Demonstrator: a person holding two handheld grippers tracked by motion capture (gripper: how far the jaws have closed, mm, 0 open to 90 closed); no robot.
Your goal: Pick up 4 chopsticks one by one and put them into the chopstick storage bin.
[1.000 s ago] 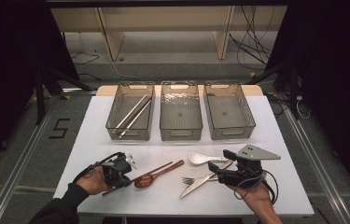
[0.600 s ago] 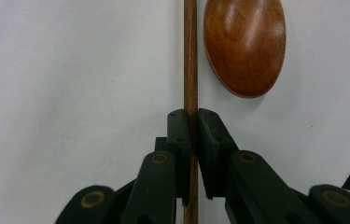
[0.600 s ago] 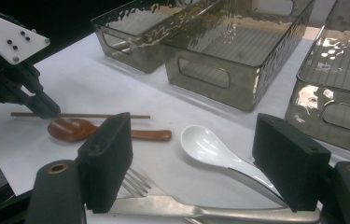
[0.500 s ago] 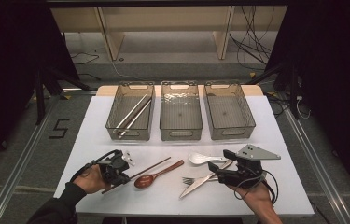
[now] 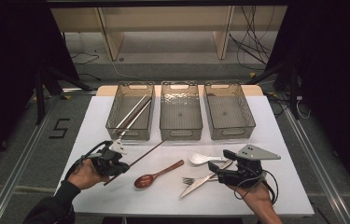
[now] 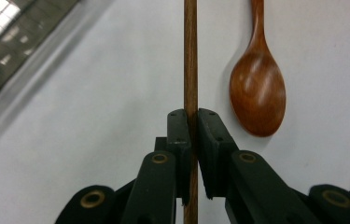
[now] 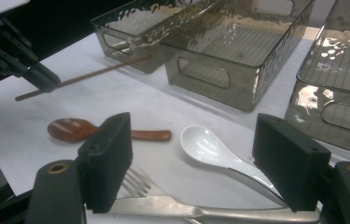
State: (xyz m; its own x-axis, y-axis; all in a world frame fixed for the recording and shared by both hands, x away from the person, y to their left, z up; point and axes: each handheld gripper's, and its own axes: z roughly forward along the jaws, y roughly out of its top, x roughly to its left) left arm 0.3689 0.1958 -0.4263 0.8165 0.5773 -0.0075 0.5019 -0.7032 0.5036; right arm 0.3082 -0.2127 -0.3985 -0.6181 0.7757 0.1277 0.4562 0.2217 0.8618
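**Wooden chopstick gripped, heading for the left bin**

My left gripper is clamped on 1 wooden chopstick, both pads squeezing the shaft near its lower end, as the left gripper view makes plain. In the high view the stick slants up and away toward the left bin, where 2 metal chopsticks already lie, so I judge that bin to be the target.

To do this step well, I would lift the tip above the bin's near wall before moving forward, line the stick up with the bin's long axis, and lower it in before letting go. Held so near 1 end, the stick may swing or pivot, so I would go slowly.

My left hand sits near the table's front left, gripper pointing toward the bins. My right gripper stands open, low over the fork and knife, with the white spoon just beyond. The wooden spoon lies on the table between both hands.
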